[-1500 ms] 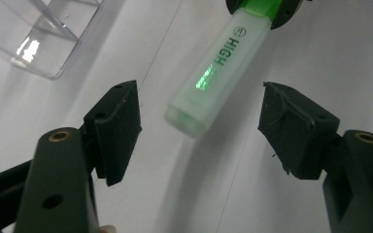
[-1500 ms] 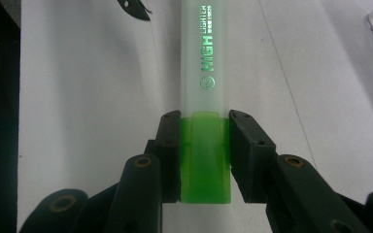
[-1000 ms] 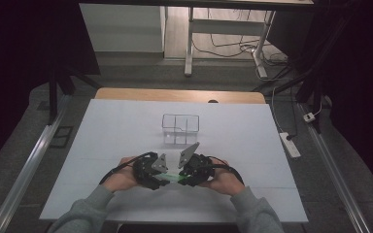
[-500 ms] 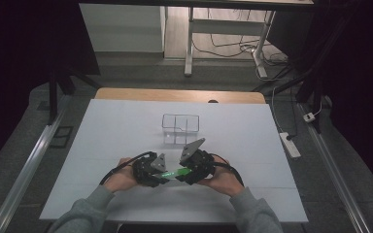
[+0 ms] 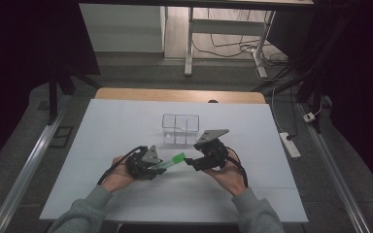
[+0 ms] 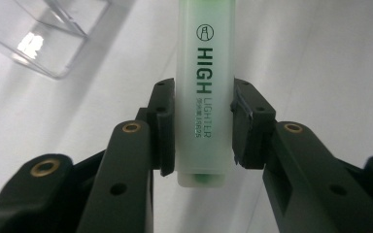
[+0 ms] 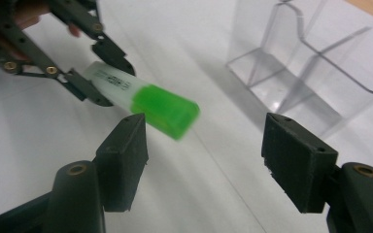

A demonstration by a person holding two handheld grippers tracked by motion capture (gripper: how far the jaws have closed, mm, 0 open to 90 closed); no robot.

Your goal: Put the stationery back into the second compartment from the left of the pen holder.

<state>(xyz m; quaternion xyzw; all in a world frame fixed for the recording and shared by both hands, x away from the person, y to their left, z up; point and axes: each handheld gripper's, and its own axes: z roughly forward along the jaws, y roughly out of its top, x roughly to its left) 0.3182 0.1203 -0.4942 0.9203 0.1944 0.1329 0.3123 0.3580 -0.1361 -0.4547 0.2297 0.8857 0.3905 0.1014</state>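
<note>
I hold the left gripper [image 5: 151, 165] clamped on the pale barrel of the green highlighter [image 6: 205, 92], both pads pressed against its sides. The highlighter sits just in front of the clear plastic organizer [image 5: 180, 129], on my side of it, raised off the white table [image 5: 102, 126], green cap [image 7: 165, 110] pointing at the right gripper [image 7: 209, 160]. Its jaws are spread wide, not touching the cap.

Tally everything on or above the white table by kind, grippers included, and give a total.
Green highlighter: 1
Clear plastic organizer: 1
Grippers: 2, the left gripper and the right gripper
Total: 4
</note>
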